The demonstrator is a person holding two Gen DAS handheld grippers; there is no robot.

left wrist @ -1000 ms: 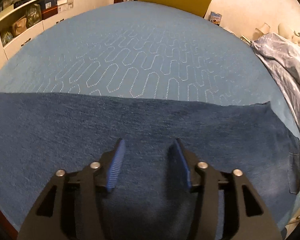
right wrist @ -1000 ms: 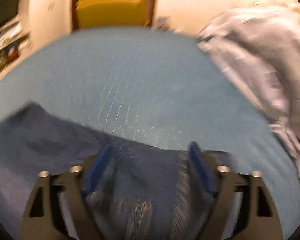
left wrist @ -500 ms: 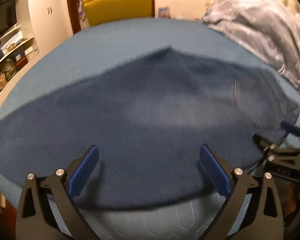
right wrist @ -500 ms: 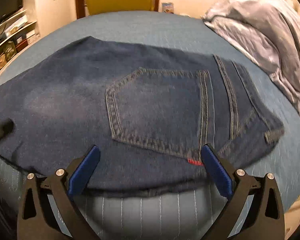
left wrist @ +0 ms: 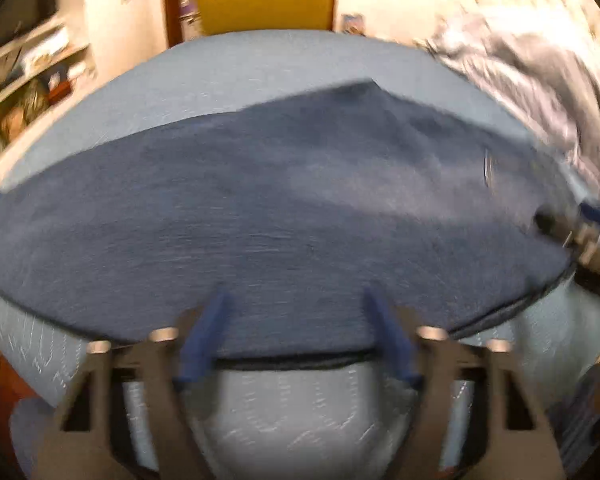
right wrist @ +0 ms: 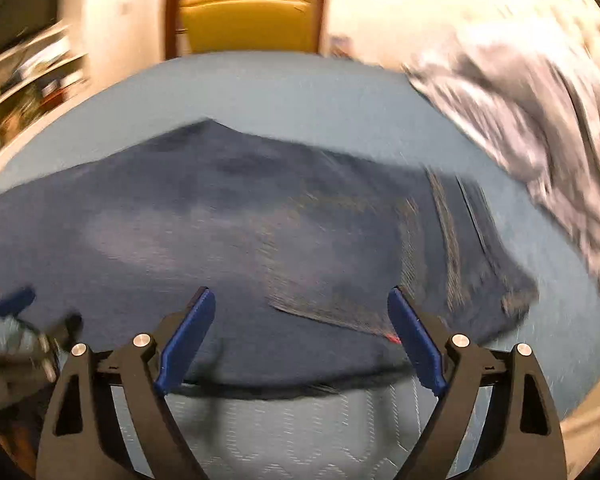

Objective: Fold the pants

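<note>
Dark blue jeans (left wrist: 284, 208) lie flat across the bed, with a back pocket (right wrist: 340, 248) and waistband toward the right. My left gripper (left wrist: 298, 300) hovers at the jeans' near edge. Its jaws are closing, the hem lies between the blue pads (left wrist: 212, 332), and the blurred picture shows no pinch on the cloth. My right gripper (right wrist: 300, 292) stands at the near edge by the pocket. Its jaws are closing too, still wide, with the cloth edge between them unpressed. Each gripper shows at the side of the other's view: right gripper (left wrist: 592, 216), left gripper (right wrist: 12, 304).
The bed has a light blue quilted cover (left wrist: 300, 408). A crumpled grey blanket (right wrist: 520, 92) lies at the right, near the waistband. A yellow chair (left wrist: 264, 4) stands beyond the far edge. Shelves (left wrist: 28, 80) with clutter line the left wall.
Both grippers drew back from over the jeans to the near edge. Their jaws spread wide half a second ago and now stand narrower, the left more so. The jeans lie spread out flat.
</note>
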